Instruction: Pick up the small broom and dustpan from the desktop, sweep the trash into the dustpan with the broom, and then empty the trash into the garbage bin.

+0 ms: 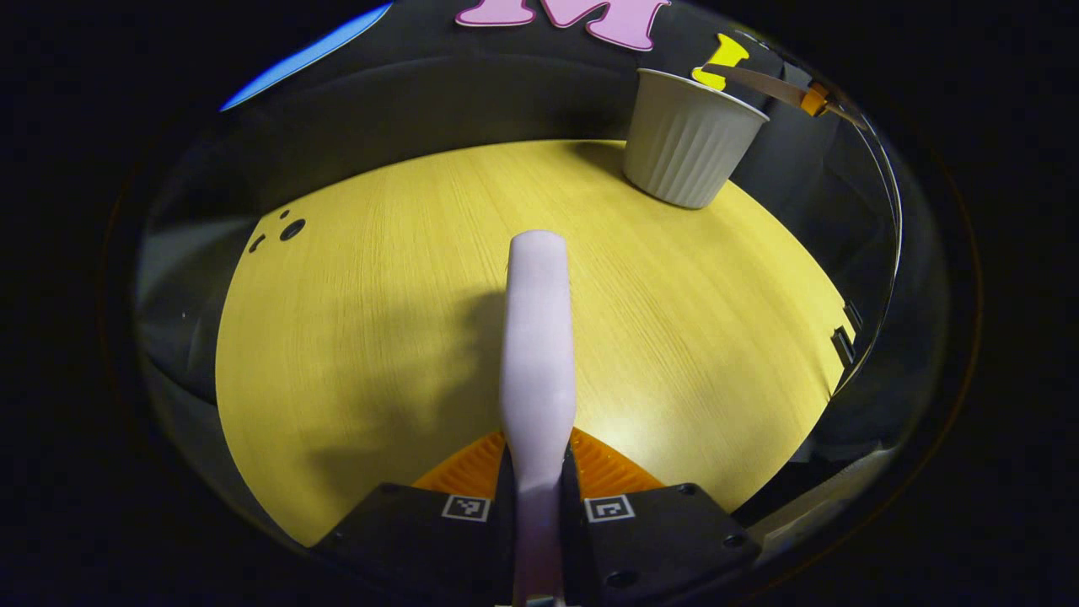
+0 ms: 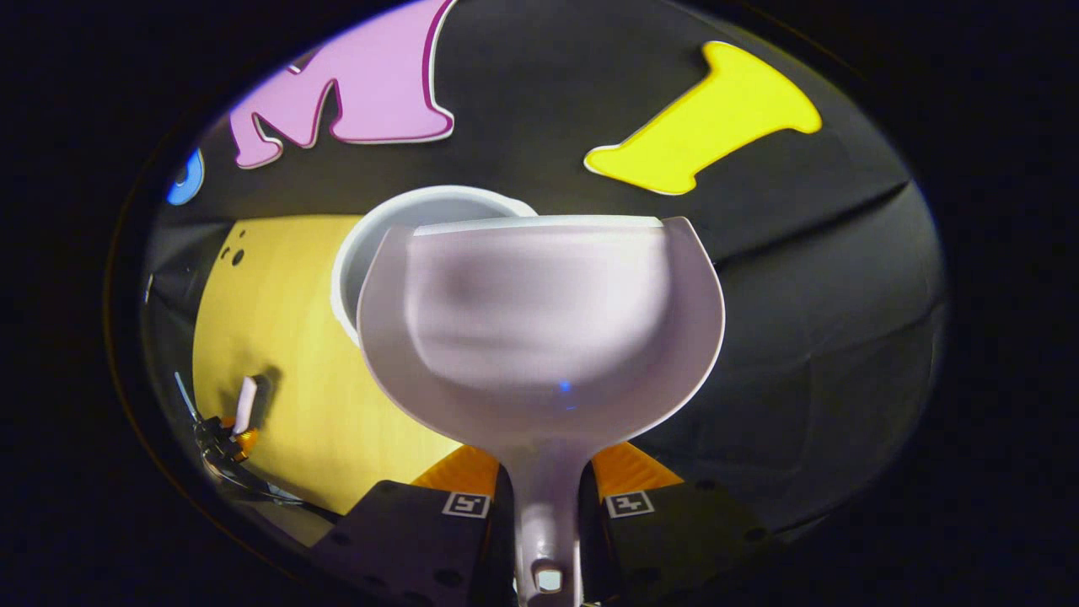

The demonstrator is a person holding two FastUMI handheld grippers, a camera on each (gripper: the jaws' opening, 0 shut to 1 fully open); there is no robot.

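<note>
Pale lilac plastic: the broom (image 1: 537, 337) stands clamped between both fingers of the left gripper (image 1: 537, 480) above the yellow wood-grain desktop (image 1: 371, 337); the right gripper (image 2: 544, 497) pinches the dustpan (image 2: 539, 337) handle, pan held over the white ribbed garbage bin (image 2: 379, 228) at the desk's far corner
</note>
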